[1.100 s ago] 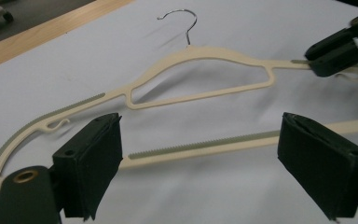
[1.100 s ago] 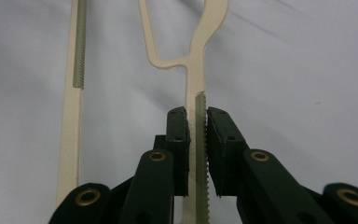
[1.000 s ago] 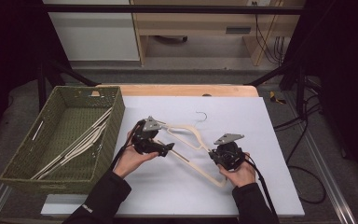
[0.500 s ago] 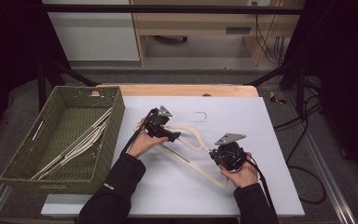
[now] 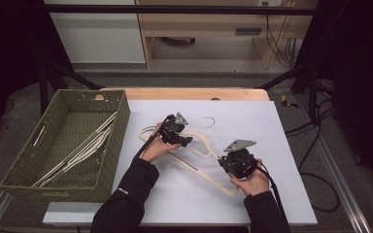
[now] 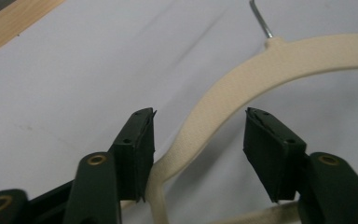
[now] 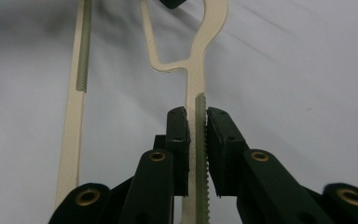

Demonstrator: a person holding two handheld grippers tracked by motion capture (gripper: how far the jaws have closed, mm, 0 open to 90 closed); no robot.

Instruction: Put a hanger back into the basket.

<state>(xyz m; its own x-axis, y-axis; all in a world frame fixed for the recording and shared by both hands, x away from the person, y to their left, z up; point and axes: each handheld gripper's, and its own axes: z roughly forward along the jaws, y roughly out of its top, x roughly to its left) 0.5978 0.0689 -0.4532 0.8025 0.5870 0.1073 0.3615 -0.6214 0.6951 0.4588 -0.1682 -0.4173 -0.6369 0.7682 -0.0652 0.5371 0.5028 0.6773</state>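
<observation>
A cream hanger lies flat on the white table, its metal hook pointing to the far side. My left gripper straddles the curved shoulder near the neck. Its jaws have just been closing: the left pad is next to the hanger, the right pad stands well apart, so it is open. My right gripper is shut on the hanger's ridged arm, both pads pressing it.
A green woven basket stands at the table's left and holds several cream hangers. A wooden strip runs along the table's far edge. Cables trail from both grippers toward the person's sleeves.
My left gripper has moved away from the person and to the right, down over the hanger's neck, and its jaws have narrowed around the shoulder. The right gripper has kept still on the arm.
</observation>
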